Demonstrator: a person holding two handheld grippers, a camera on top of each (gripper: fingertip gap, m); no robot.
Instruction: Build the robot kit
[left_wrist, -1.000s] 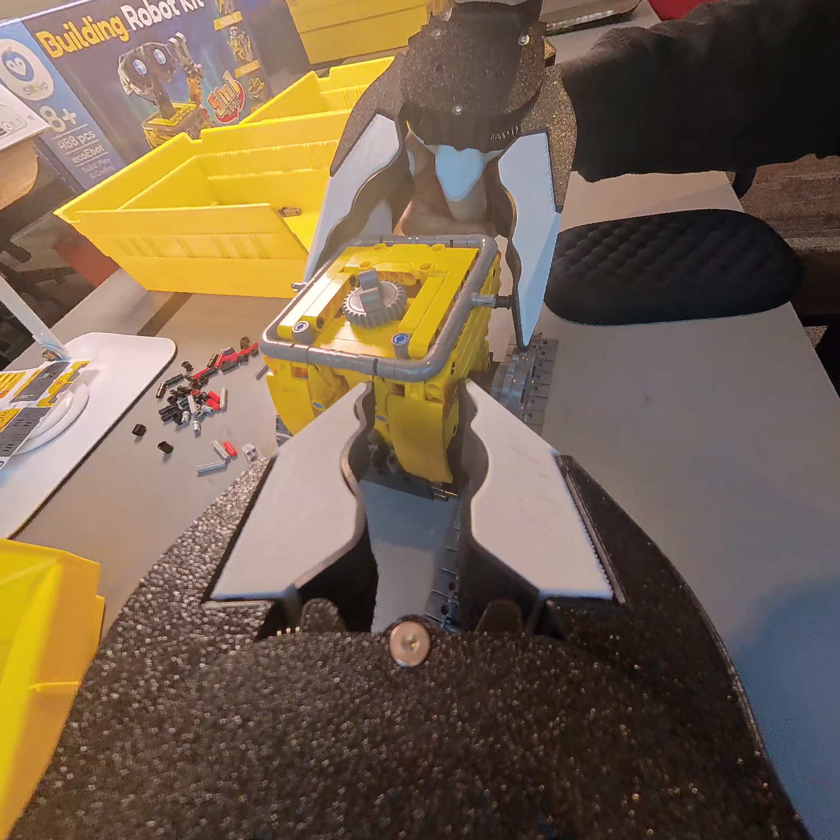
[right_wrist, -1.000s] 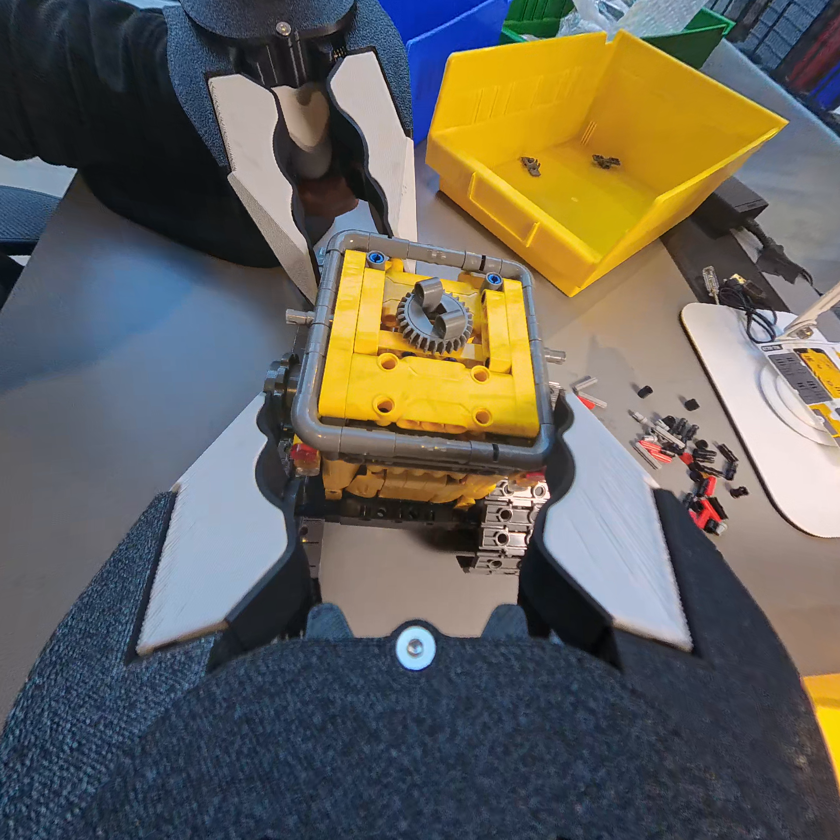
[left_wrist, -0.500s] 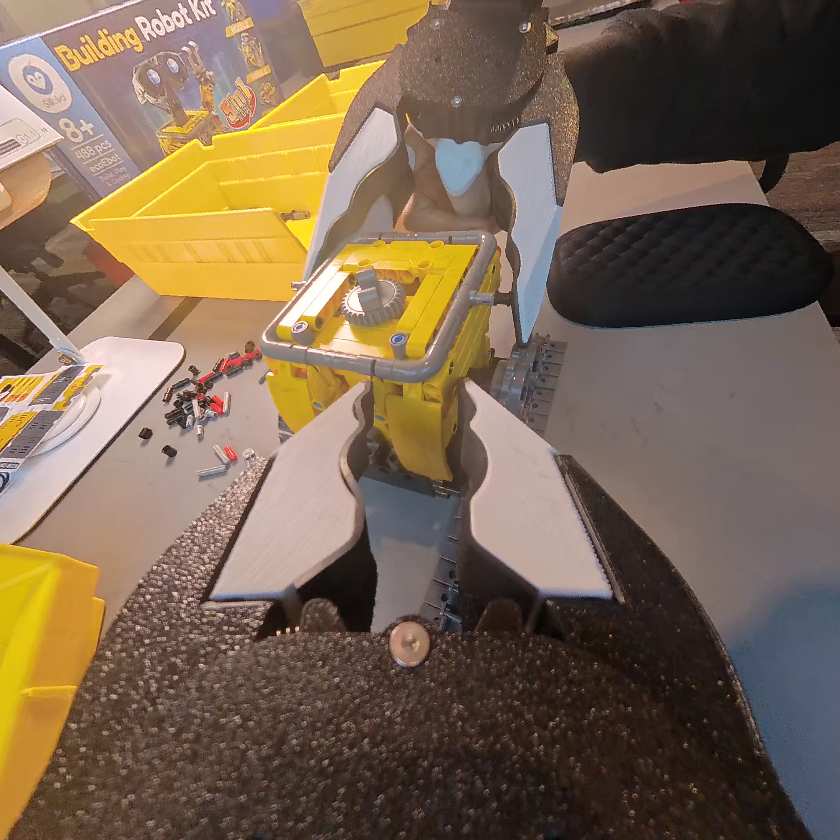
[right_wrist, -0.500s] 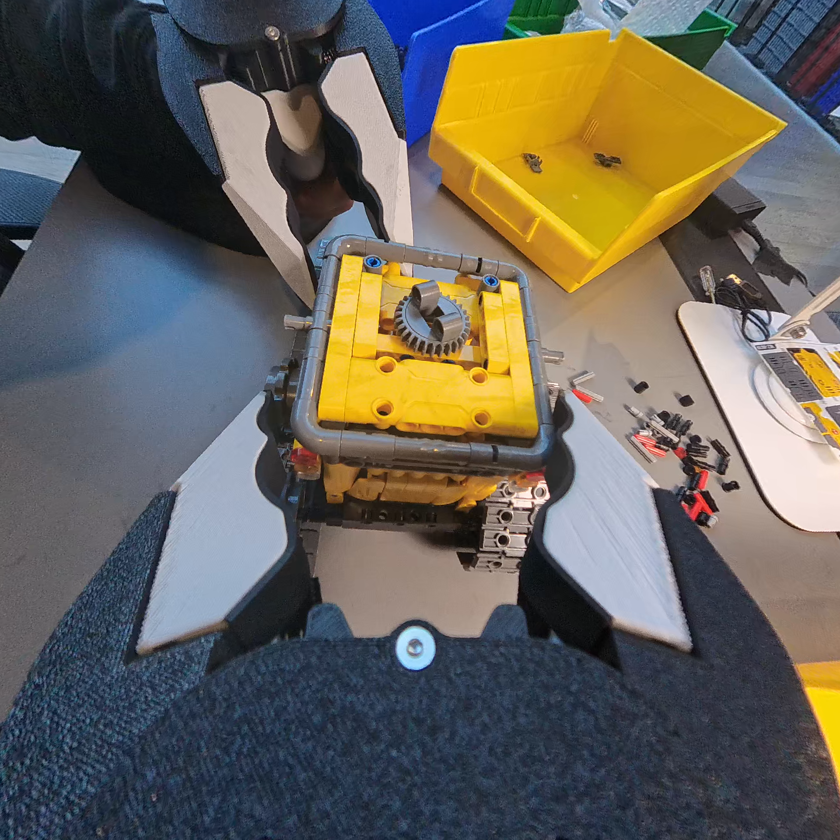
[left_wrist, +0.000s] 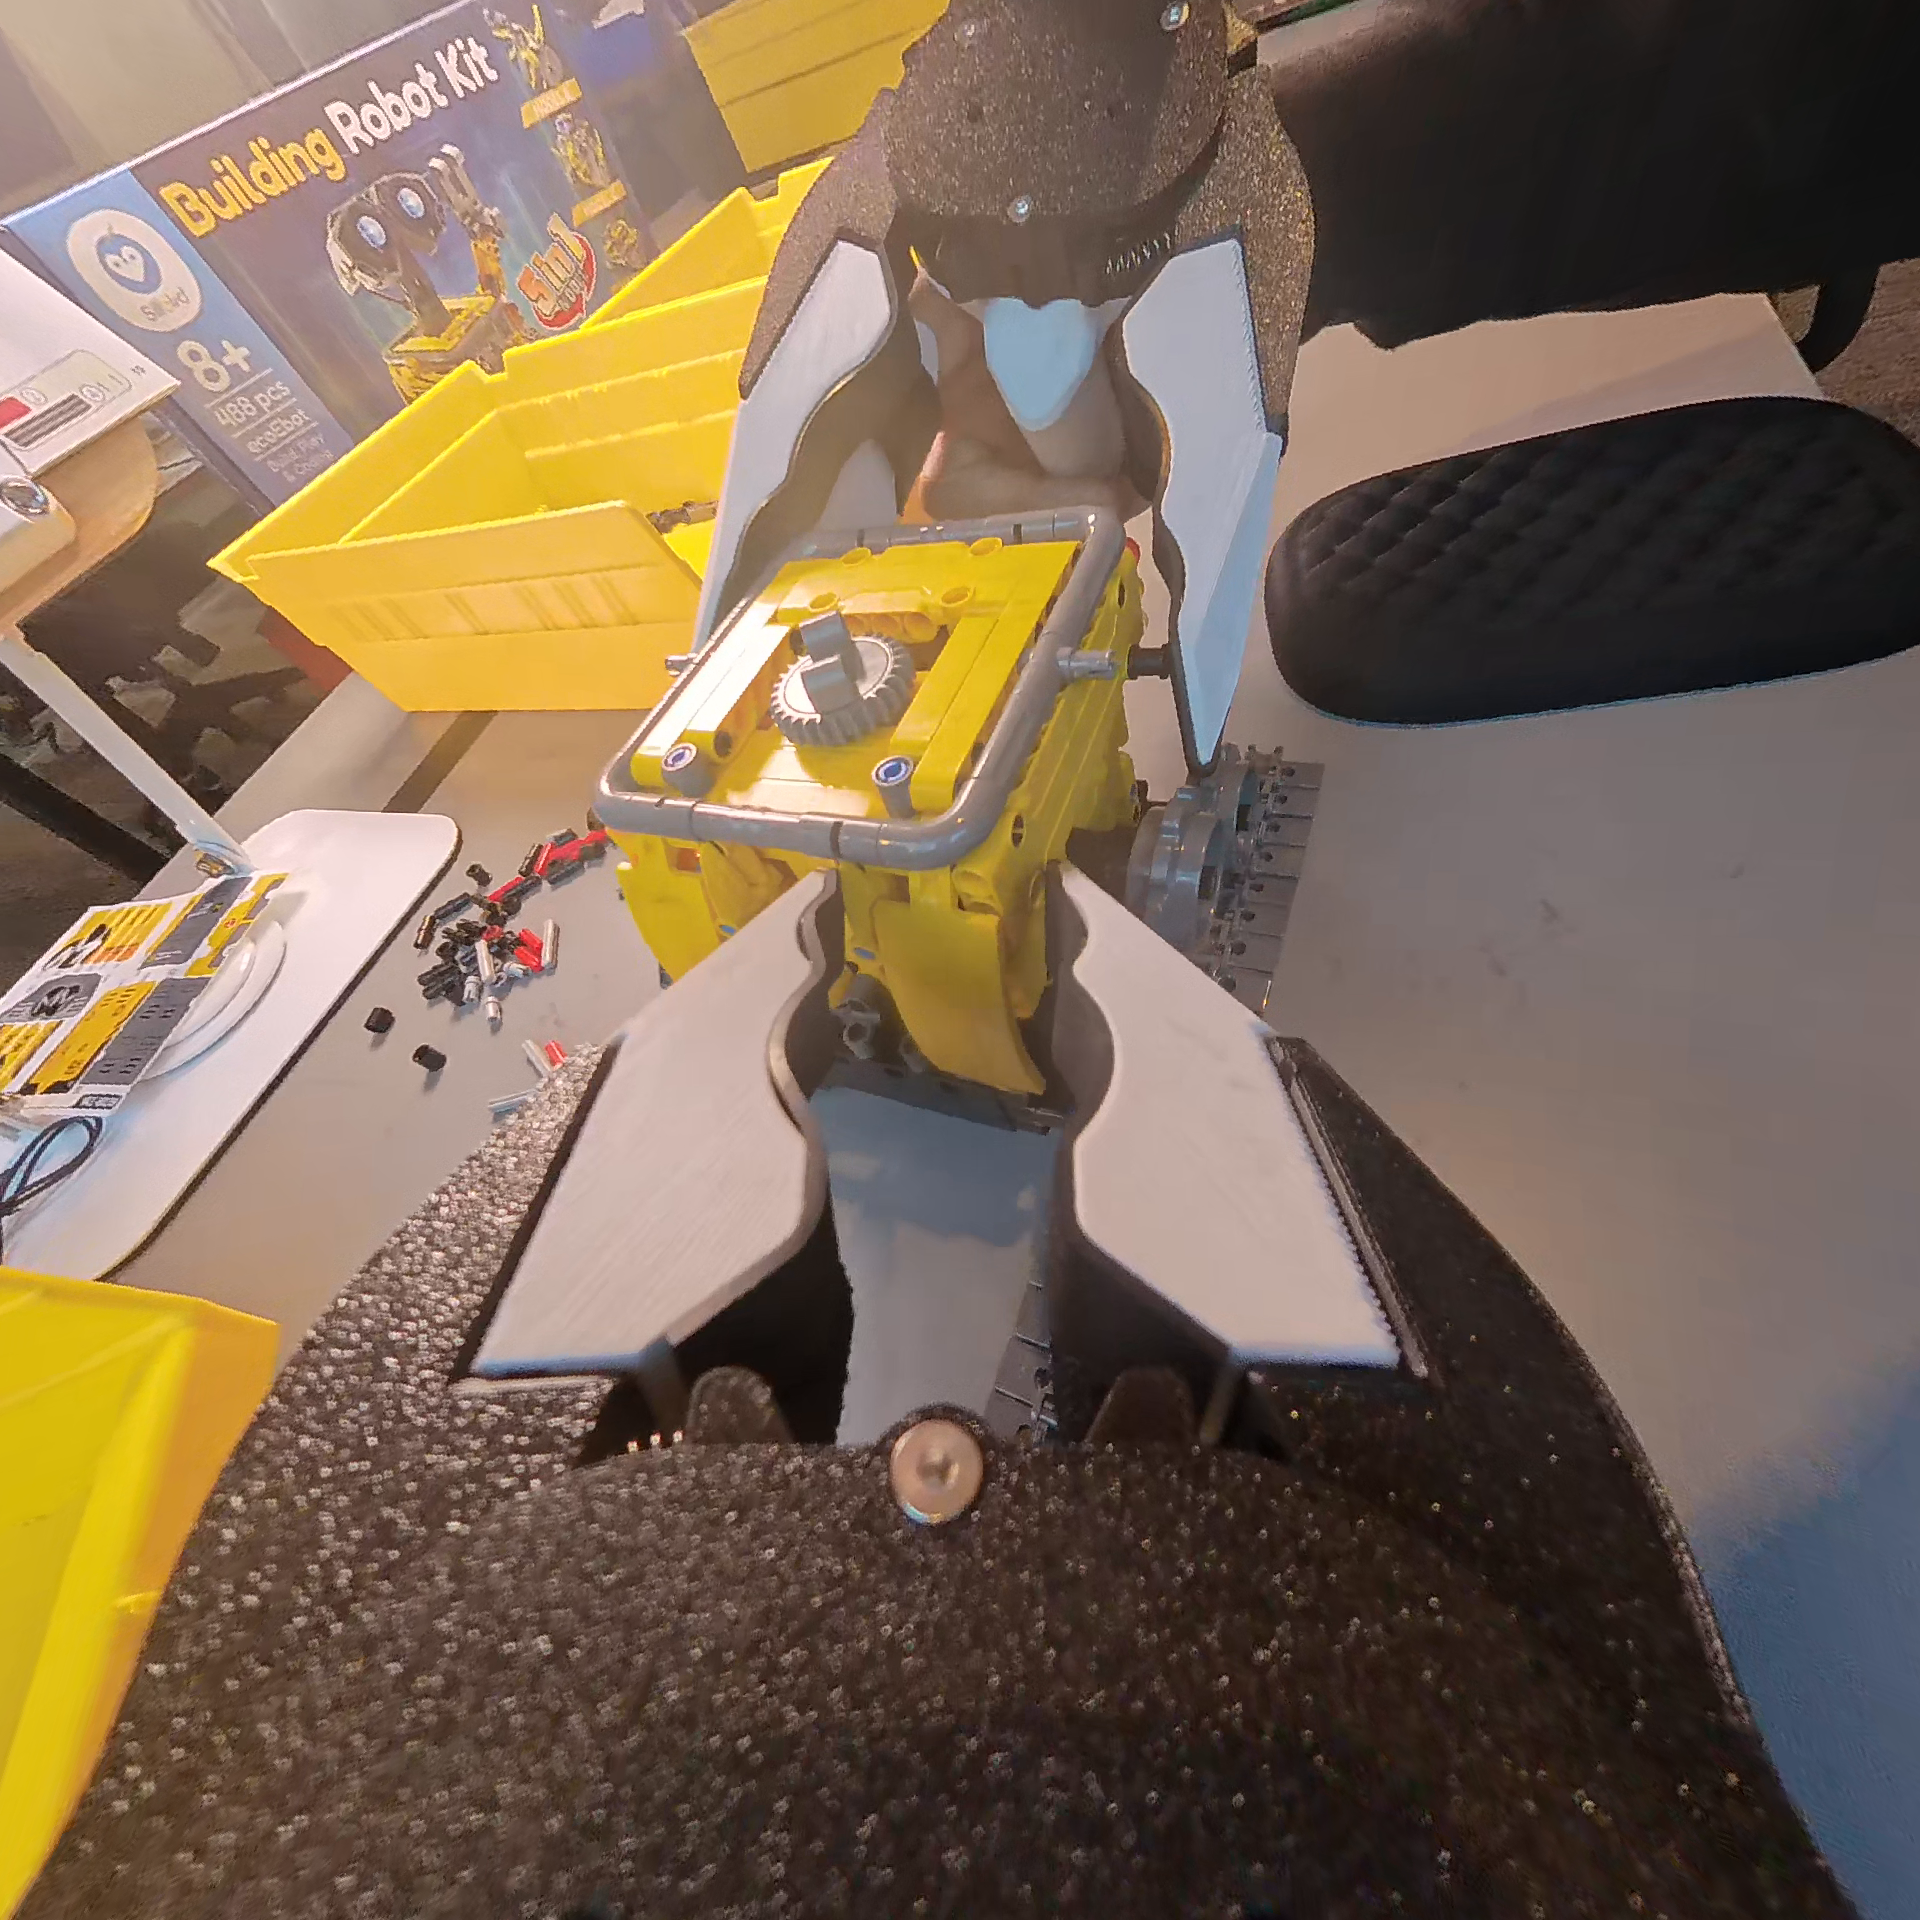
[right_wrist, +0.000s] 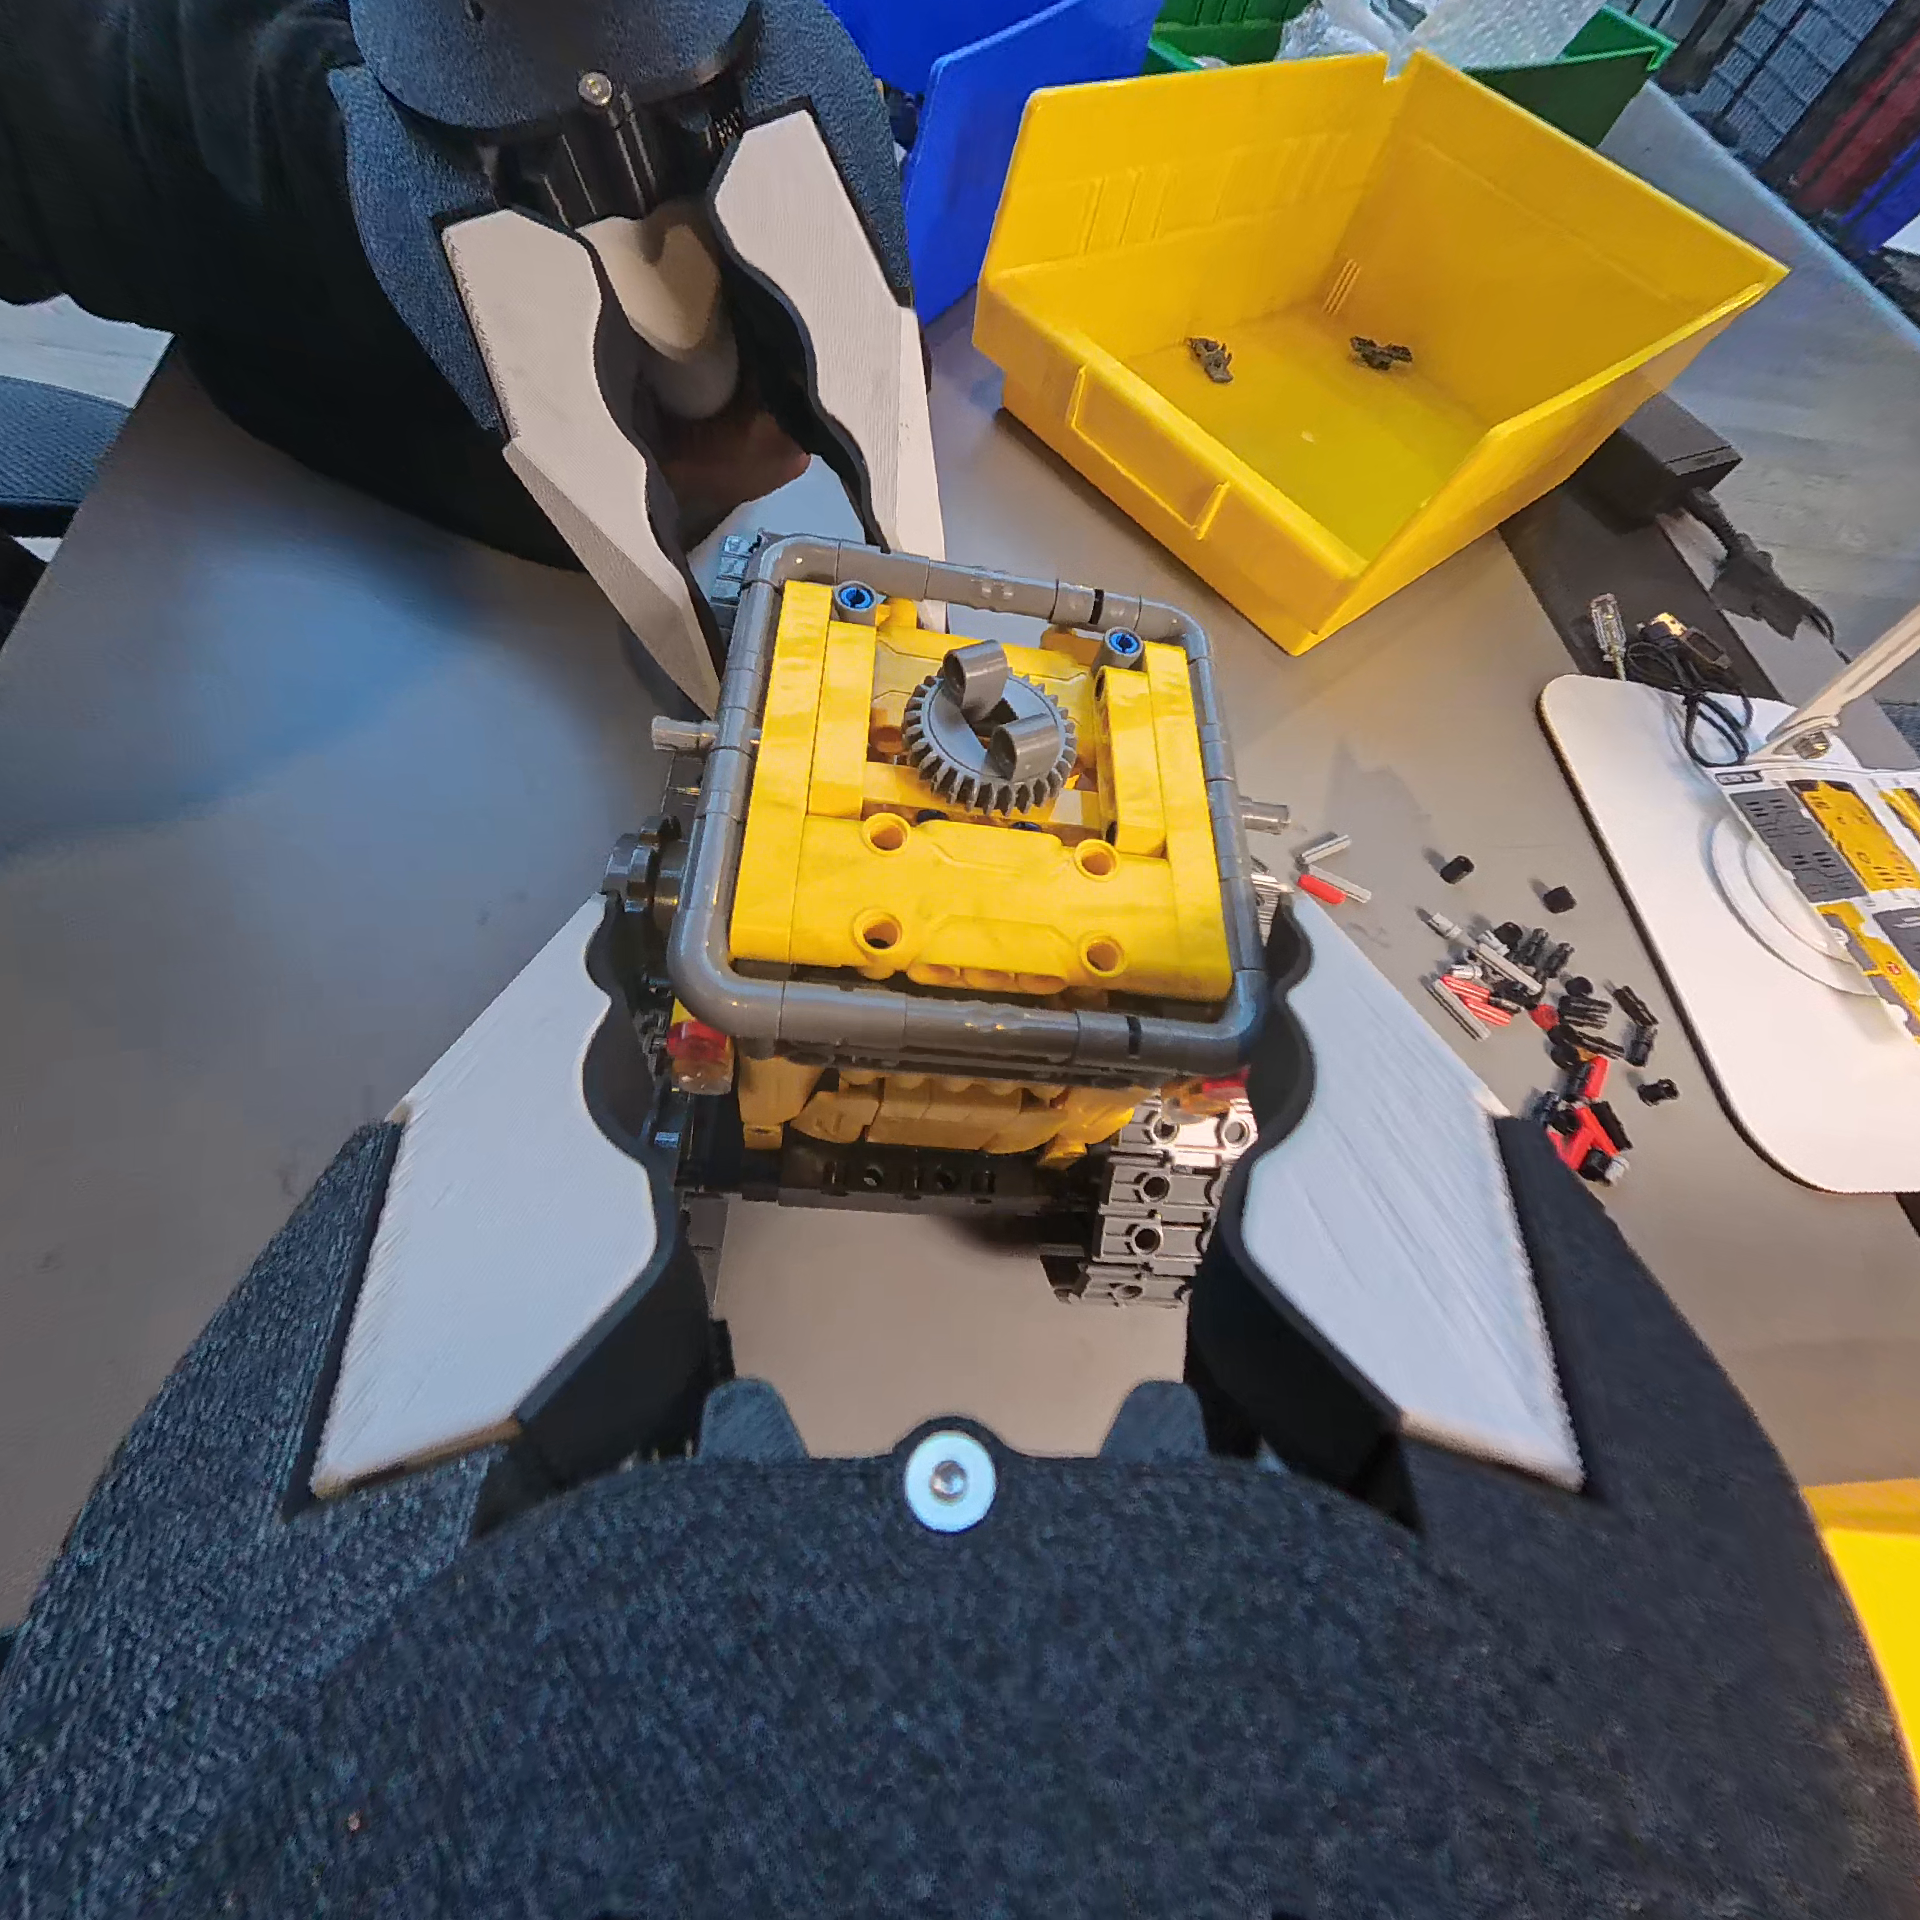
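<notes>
A yellow brick-built vehicle body (left_wrist: 935, 727) with a grey tube frame, a grey gear on top and grey tracks at its base stands on the grey table (left_wrist: 1558, 1039). My left gripper (left_wrist: 940, 894) is shut on a narrow yellow panel at the model's near end. My right gripper (right_wrist: 940, 935) is shut wide across the model (right_wrist: 977, 904), one finger on each side below the frame. Each gripper shows in the other's view, at the model's far end: the right (left_wrist: 956, 686) and the left (right_wrist: 821, 644). Dark sleeves are behind both.
A yellow bin (right_wrist: 1351, 416) with two small dark parts and a blue bin (right_wrist: 987, 156) stand behind. Loose black, red and grey pins (right_wrist: 1538, 997) lie beside a white pad (right_wrist: 1714, 1039) with a printed sheet. A kit box (left_wrist: 364, 260), yellow bins (left_wrist: 468, 561) and a black chair seat (left_wrist: 1610, 561) surround. The gap from one gripper's tips to the other's is roughly 5 cm.
Both grippers keep their hold on the model. The table, bins and loose pins have shifted a little in both views, so grippers and model have moved slightly together.
</notes>
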